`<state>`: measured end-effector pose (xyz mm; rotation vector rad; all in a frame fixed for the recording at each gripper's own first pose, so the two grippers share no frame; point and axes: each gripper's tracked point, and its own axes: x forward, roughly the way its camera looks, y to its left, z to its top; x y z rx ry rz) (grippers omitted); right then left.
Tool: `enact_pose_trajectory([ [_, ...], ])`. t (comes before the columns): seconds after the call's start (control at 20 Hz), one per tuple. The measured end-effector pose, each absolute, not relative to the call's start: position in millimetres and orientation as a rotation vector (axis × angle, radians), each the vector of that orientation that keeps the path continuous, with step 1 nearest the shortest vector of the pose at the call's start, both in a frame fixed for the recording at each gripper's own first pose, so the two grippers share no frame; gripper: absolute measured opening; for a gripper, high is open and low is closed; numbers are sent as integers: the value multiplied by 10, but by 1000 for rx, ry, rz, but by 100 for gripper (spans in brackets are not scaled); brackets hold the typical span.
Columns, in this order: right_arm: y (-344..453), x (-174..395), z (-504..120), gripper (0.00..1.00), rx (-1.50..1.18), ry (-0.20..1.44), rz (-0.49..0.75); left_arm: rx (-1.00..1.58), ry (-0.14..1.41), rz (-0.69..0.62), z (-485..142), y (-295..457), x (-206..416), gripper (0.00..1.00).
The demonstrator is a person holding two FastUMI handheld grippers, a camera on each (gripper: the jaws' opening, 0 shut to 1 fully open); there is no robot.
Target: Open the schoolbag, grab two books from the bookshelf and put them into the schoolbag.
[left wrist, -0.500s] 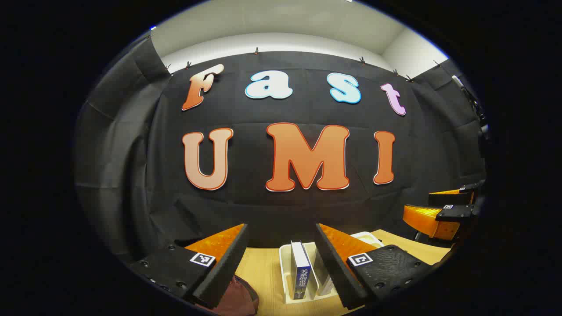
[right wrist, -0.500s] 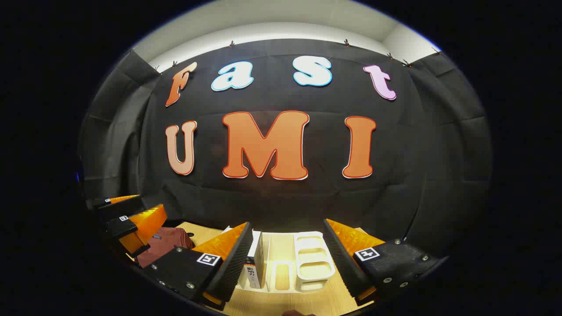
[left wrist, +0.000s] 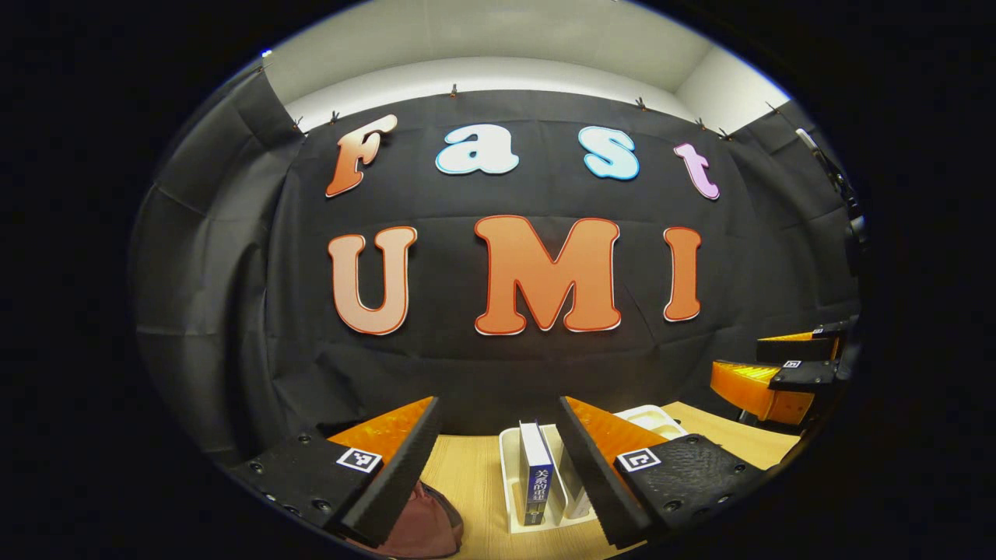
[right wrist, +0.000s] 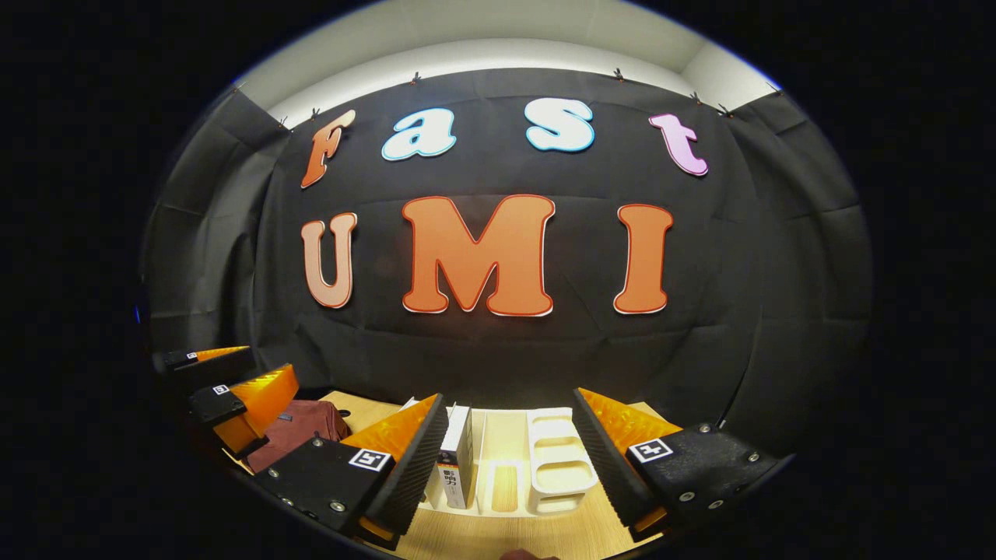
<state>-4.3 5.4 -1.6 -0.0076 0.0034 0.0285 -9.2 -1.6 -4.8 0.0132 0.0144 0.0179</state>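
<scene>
1. Since half a second ago both views have shifted only slightly: in the left gripper view the bookshelf [left wrist: 510, 474] sits a touch further right between my fingers, and in the right gripper view the scene has slid right a little.
2. I see my left gripper [left wrist: 498, 455] with its fingers wide apart, holding nothing.
3. My right gripper [right wrist: 510, 451] is likewise spread wide and empty.
4. Landmark: the white bookshelf on the table [left wrist: 467, 474], straight ahead of both grippers.
5. In the left gripper view a blue book [left wrist: 536, 478] stands upright in the bookshelf.
6. In the right gripper view a second book [right wrist: 459, 459] stands upright at the bookshelf's left end, just beside my left-hand finger.
7. The maroon schoolbag [right wrist: 299, 432] lies on the table left of the bookshelf; I cannot tell if it is open.
</scene>
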Motion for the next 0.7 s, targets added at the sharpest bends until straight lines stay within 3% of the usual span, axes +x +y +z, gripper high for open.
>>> enact_pose_trajectory([
  [0.7,150,-12,-32,95,-10,9,41,17,8,30,-69,83,-87,94],
])
